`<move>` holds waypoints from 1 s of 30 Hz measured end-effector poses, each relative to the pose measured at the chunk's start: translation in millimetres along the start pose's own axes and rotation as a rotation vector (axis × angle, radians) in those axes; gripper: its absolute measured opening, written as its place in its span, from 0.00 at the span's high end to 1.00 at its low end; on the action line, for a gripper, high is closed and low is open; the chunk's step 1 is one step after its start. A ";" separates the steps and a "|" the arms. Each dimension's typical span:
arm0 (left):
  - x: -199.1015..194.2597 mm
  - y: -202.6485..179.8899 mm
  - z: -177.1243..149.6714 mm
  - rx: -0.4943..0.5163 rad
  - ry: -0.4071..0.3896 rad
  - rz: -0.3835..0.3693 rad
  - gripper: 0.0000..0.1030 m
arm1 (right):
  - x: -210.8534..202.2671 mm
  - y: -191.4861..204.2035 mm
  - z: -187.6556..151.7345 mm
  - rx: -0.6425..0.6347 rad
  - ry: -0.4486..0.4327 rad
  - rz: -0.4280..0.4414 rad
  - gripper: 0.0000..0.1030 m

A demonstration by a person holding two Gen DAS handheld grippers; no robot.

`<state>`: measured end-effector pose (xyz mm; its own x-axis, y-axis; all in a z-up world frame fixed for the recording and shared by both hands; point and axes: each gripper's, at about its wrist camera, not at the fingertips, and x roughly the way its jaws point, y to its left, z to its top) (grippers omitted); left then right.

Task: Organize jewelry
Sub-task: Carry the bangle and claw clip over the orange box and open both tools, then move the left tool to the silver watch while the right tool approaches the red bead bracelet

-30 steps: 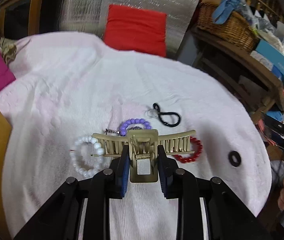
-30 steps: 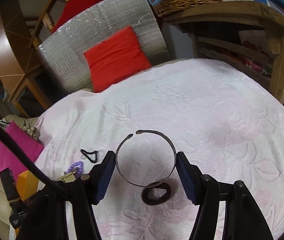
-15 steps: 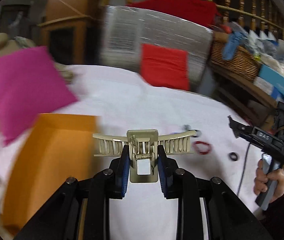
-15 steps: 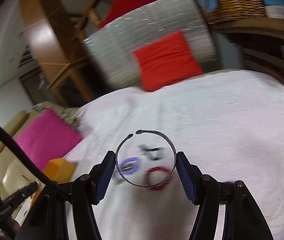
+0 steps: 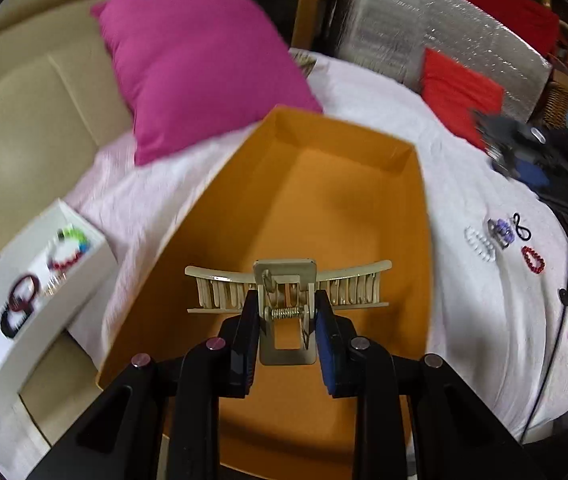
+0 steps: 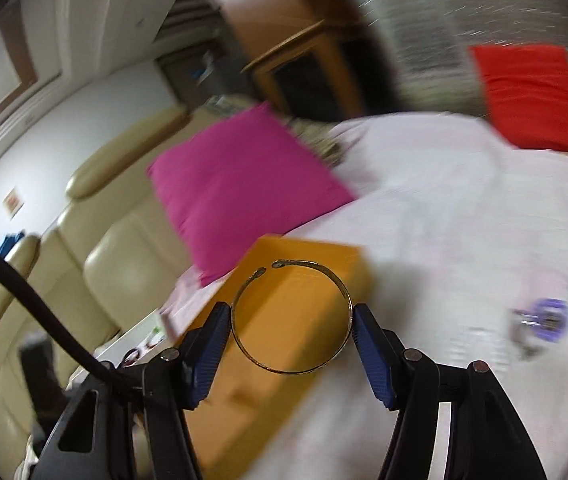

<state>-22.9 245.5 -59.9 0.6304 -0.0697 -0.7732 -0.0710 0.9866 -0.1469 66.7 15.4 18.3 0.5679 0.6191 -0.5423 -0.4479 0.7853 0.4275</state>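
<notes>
Left wrist view: the left gripper is clenched on the handle tabs of a gold hair claw, which hangs over the open orange box. The box looks bare inside. The pads press only the narrow tabs near the spring, so the likely fault is the claw twisting or slipping out sideways if the hand tilts, or catching the box's near wall if it is let go too low. The box sits on a pale pink textured cloth; a white tray with a few bracelets rests left of it. Further right on the cloth lie a white bead bracelet, a purple one, a black hair tie and a red bead bracelet. A magenta cushion and a cream sofa stand behind.

Right wrist view: the right gripper grasps a thin open metal bangle across its width, seen against the same box. Only 2 points of the round, smooth band touch the pads, so it could pivot or pop free, and a release now may land it on the rim or on the cloth. The picture is blurred; a red cushion and silver padding lie beyond.
</notes>
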 end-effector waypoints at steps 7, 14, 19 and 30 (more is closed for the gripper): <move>0.5 9.5 -13.1 0.023 0.016 0.076 0.73 | 92.2 30.1 -10.2 0.070 0.154 0.016 0.35; -23.4 6.2 -9.8 0.042 -0.060 0.150 0.45 | 91.5 13.6 -19.0 0.137 0.168 0.026 0.33; -44.2 -30.3 6.8 0.108 -0.134 0.117 0.45 | 29.2 -10.8 -11.8 0.149 0.055 0.008 0.33; -4.3 -184.8 52.5 0.210 -0.140 -0.163 0.45 | -167.4 -169.5 -64.1 0.370 -0.122 -0.196 0.36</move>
<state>28.1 71.2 3.0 0.7221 -0.2230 -0.6548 0.1919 0.9740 -0.1201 3.2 -221.4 -9.8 0.7053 0.4364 -0.5587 -0.0586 0.8213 0.5674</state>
